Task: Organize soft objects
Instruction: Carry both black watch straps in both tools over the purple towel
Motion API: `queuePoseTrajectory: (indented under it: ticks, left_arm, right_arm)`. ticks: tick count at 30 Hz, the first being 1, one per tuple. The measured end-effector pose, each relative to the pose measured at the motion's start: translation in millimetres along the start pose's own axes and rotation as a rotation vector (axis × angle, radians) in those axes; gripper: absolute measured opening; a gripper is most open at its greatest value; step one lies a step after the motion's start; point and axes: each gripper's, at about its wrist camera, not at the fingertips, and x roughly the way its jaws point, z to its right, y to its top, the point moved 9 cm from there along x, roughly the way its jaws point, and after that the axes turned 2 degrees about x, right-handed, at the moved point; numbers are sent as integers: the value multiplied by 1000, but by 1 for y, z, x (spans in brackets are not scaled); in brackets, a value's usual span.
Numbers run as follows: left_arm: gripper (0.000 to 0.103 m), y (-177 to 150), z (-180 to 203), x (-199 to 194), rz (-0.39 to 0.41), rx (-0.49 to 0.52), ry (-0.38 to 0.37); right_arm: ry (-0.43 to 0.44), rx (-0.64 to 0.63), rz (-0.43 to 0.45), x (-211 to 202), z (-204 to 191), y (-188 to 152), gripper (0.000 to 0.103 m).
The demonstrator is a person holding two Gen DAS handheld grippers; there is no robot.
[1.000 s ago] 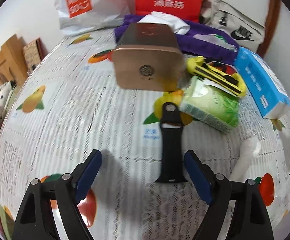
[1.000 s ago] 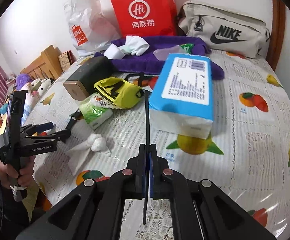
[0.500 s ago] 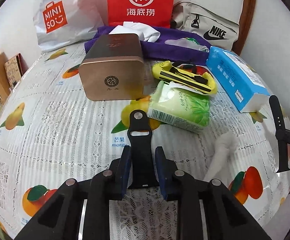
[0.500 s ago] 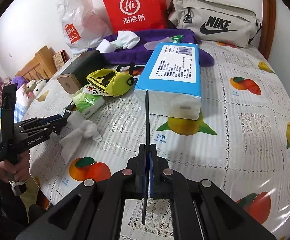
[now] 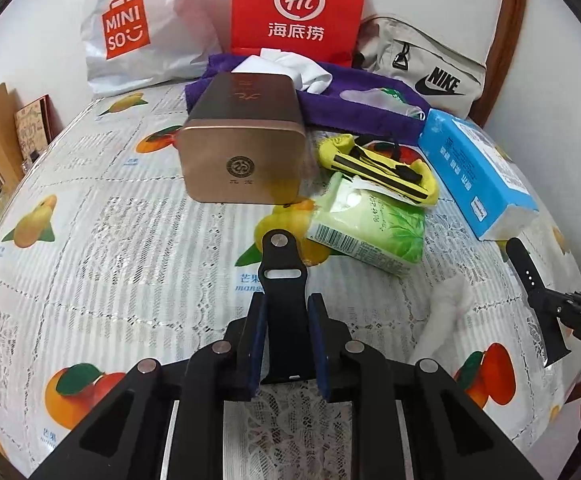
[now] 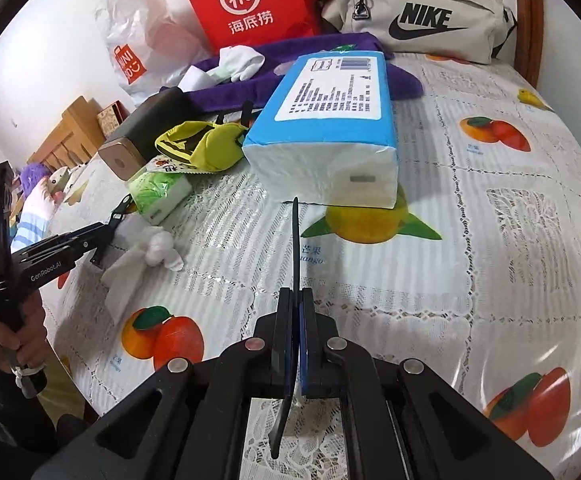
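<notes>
My left gripper [image 5: 286, 312] is shut on a short black watch strap piece [image 5: 280, 272] with a metal stud, held just above the fruit-print tablecloth [image 5: 110, 240]. My right gripper [image 6: 297, 304] is shut on the long black watch strap [image 6: 296, 248], seen edge-on and standing up between the pads. That strap and gripper also show at the right edge of the left wrist view [image 5: 530, 292]. The left gripper and its strap piece show at the left of the right wrist view [image 6: 106, 232].
On the table lie a copper tin [image 5: 242, 148], green wet-wipes pack [image 5: 370, 228], yellow pouch [image 5: 378, 168], blue tissue pack [image 6: 330, 120], crumpled white tissue [image 6: 146, 256], purple towel [image 5: 350, 108] with white socks [image 6: 238, 64]. Red bag [image 5: 298, 4], Miniso bag [image 5: 130, 28] and Nike bag [image 6: 418, 12] stand behind.
My left gripper closed on the short strap piece and has lifted it slightly. My right gripper has kept hold of the long strap and drifted closer to the blue tissue pack.
</notes>
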Motion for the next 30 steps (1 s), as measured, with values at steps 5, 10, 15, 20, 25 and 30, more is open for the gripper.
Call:
queuePoseTrajectory:
  ticks: [5,10,15,20,25,30]
  left_arm:
    - [20,7,0,-12,19,11,9]
    - [20,18,-3,-26,45,2,10]
    - [20,24,-6,-33,50,0,3]
    - [20,10,-12,-14,-21,-7,19]
    - [23,-9,-17,-1,-71,-8,37]
    - [25,-11,-13,2,-46,32,69]
  right_arm:
    - [0,-8,11,-9,-3,3,3]
    - [5,-25,29,-20,-10,11,3]
    - [11,-46,34,-25,-16,18,3]
    - [13,-53,31,-23,-18,17,3]
    - [10,-57,19,-19,-18,12,3]
    - [12,-56,6,-12,-17,10,3]
